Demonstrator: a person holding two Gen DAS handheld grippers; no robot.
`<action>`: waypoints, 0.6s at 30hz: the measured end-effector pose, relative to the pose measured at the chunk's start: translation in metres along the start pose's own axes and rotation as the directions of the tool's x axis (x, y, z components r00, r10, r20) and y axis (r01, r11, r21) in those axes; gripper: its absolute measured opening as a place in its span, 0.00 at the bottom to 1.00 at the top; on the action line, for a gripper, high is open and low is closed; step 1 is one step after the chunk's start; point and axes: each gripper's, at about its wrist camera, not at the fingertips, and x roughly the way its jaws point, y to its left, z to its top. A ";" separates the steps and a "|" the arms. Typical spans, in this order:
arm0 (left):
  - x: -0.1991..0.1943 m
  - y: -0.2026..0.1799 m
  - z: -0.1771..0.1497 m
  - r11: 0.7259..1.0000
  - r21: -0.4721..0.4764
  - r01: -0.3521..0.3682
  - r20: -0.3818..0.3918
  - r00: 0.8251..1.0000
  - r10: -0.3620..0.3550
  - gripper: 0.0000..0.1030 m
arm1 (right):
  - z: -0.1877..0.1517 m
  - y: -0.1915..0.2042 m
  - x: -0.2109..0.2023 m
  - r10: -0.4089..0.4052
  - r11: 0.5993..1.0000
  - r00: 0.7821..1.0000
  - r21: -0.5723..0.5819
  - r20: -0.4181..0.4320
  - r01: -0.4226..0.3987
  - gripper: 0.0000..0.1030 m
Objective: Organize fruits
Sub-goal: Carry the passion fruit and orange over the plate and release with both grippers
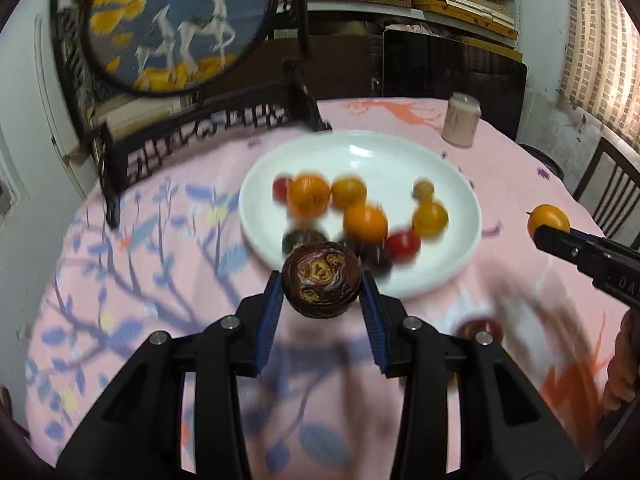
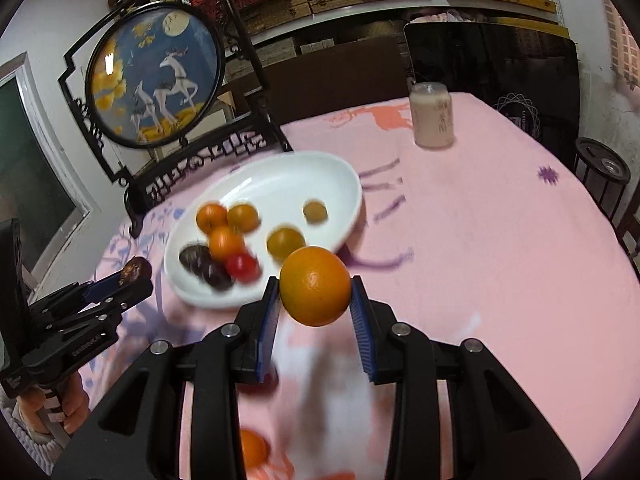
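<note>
Our left gripper (image 1: 322, 280) pinches a dark passion fruit (image 1: 322, 278) mid-frame; our right gripper (image 2: 315, 286) clamps an orange (image 2: 315, 286). The white plate (image 1: 448, 184) lies just above both.

orange (image 2: 315, 286) and dark fruit (image 1: 322, 280) held above plate (image 1: 460, 240).

Your surface (image 2: 480, 240): pink cloth with a blue branch print and orange deer. On it you have a white plate (image 2: 280, 176) of fruit, a pale can (image 2: 432, 120), a framed deer screen (image 2: 156, 76) and loose fruit (image 2: 252, 450) at the near edge.
</note>
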 end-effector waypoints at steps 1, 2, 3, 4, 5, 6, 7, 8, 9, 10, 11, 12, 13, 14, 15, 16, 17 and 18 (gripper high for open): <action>0.003 -0.003 0.008 1.000 0.004 0.003 0.005 1.000 -0.003 0.38 | 0.009 0.002 0.003 0.000 1.000 1.000 -0.004 0.005 0.000 0.34; 0.008 -0.007 0.020 1.000 0.001 0.009 0.010 1.000 -0.009 0.38 | 0.020 0.006 0.009 -0.005 1.000 1.000 -0.015 0.011 0.005 0.34; 0.013 -0.010 0.029 1.000 -0.003 0.014 0.011 1.000 -0.014 0.38 | 0.026 0.008 0.013 -0.009 1.000 1.000 -0.022 0.013 0.009 0.34; 0.020 -0.012 0.036 1.000 -0.008 0.018 0.011 1.000 -0.018 0.38 | 0.032 0.010 0.019 -0.012 0.999 1.000 -0.030 0.012 0.012 0.34; 0.029 -0.016 0.045 1.000 -0.015 0.019 0.007 1.000 -0.019 0.38 | 0.039 0.012 0.027 -0.014 0.999 1.000 -0.038 0.005 0.014 0.34; 0.038 -0.019 0.053 1.000 -0.020 0.018 0.002 1.000 -0.018 0.38 | 0.042 0.013 0.036 -0.015 0.999 1.000 -0.039 -0.002 0.015 0.34; 0.047 -0.021 0.058 0.999 -0.027 0.020 -0.006 1.000 -0.020 0.38 | 0.046 0.013 0.044 -0.015 0.999 1.000 -0.037 -0.010 0.014 0.34; 0.059 -0.023 0.064 0.999 -0.035 0.029 -0.021 0.999 -0.030 0.38 | 0.048 0.012 0.055 -0.013 0.999 1.000 -0.036 -0.027 0.012 0.34; 0.070 -0.026 0.070 0.998 -0.040 0.040 -0.034 0.999 -0.041 0.39 | 0.049 0.011 0.062 -0.010 0.999 0.999 -0.037 -0.040 0.009 0.34; 0.082 -0.028 0.075 0.998 -0.039 0.042 -0.044 0.998 -0.044 0.39 | 0.050 0.010 0.072 -0.010 0.999 0.998 -0.040 -0.054 0.008 0.34; 0.092 -0.030 0.079 0.999 -0.035 0.037 -0.048 0.998 -0.039 0.39 | 0.049 0.009 0.078 -0.011 0.999 0.998 -0.043 -0.062 0.008 0.34; 0.098 -0.032 0.081 0.999 -0.032 0.034 -0.051 0.998 -0.035 0.39 | 0.049 0.009 0.083 -0.011 0.999 0.997 -0.050 -0.071 0.007 0.34; 0.106 -0.033 0.084 0.999 -0.032 0.031 -0.055 0.998 -0.033 0.39 | 0.049 0.009 0.088 -0.008 0.998 0.997 -0.057 -0.078 0.004 0.34; 0.114 -0.034 0.088 0.999 -0.041 0.031 -0.054 0.998 -0.033 0.44 | 0.048 0.010 0.093 0.005 0.997 0.996 -0.076 -0.088 -0.012 0.34; 0.116 -0.034 0.089 0.998 -0.046 0.033 -0.051 0.998 -0.036 0.56 | 0.047 0.012 0.095 0.010 0.996 0.995 -0.089 -0.095 -0.018 0.35; 0.118 -0.034 0.089 0.998 -0.054 0.040 -0.038 0.998 -0.042 0.61 | 0.046 0.014 0.098 0.008 0.995 0.995 -0.103 -0.103 -0.018 0.35; 0.117 -0.033 0.089 0.997 -0.061 0.049 -0.023 0.998 -0.050 0.68 | 0.045 0.015 0.099 0.001 0.993 0.994 -0.115 -0.106 -0.013 0.38; 0.116 -0.033 0.087 0.997 -0.059 0.054 -0.017 0.998 -0.055 0.69 | 0.043 0.015 0.099 -0.003 0.992 0.995 -0.123 -0.101 -0.009 0.49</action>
